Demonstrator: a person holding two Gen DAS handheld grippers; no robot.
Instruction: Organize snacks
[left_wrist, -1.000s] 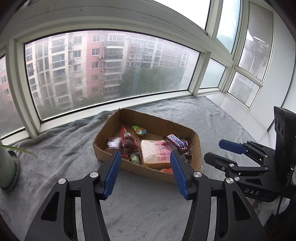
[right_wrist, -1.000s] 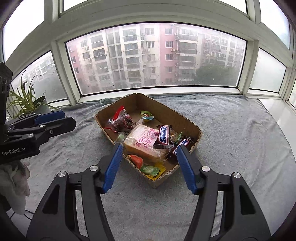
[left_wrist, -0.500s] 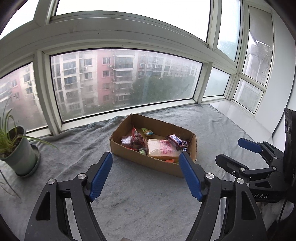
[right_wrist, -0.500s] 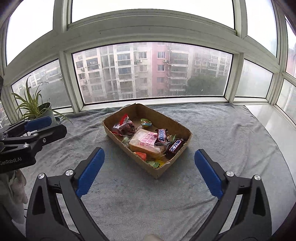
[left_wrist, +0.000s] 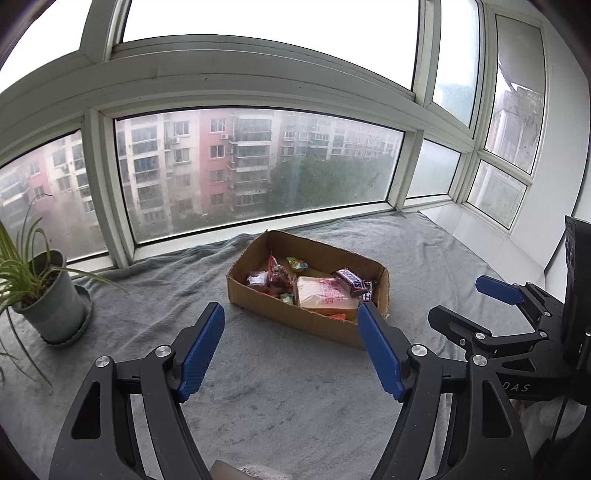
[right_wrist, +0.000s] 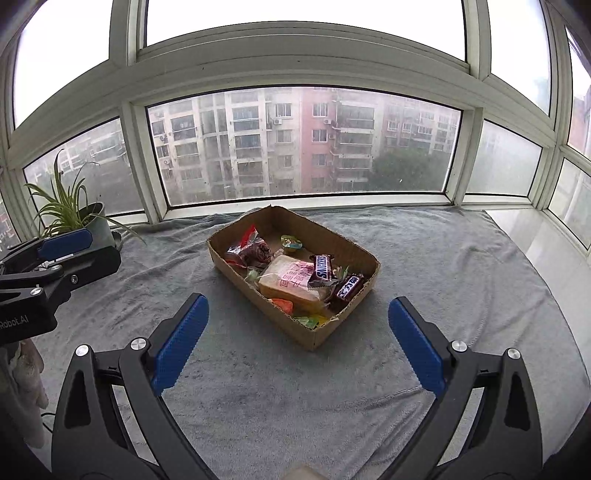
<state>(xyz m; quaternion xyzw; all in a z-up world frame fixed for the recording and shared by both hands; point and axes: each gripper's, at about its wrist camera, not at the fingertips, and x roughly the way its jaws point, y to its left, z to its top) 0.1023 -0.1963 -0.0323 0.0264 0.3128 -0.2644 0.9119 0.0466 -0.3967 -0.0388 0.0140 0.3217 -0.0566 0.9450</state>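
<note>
An open cardboard box (left_wrist: 306, 322) (right_wrist: 255, 291) rests on a grey blanket (left_wrist: 280, 387). Inside lie a wrapped bread pack (left_wrist: 325, 297) (right_wrist: 291, 278), a Snickers bar (left_wrist: 351, 282) (right_wrist: 323, 267), a second dark bar (right_wrist: 349, 288), a red-topped bag (left_wrist: 275, 275) (right_wrist: 249, 251), a small green cup (left_wrist: 296, 263) and other small sweets. My left gripper (left_wrist: 290, 308) (right_wrist: 92, 247) is open, empty, and hangs short of the box's near wall. My right gripper (right_wrist: 298, 300) (left_wrist: 465, 301) is wide open and empty, also back from the box.
A potted spider plant (left_wrist: 51, 299) (right_wrist: 79, 218) stands at the left by the window. The window frame runs along the far side. A bare white sill (left_wrist: 480, 236) (right_wrist: 535, 236) lies to the right of the blanket.
Both grippers pulled back and up from the box, which now looks smaller and farther. Both sets of jaws spread wider. The plant has come into the left wrist view.
</note>
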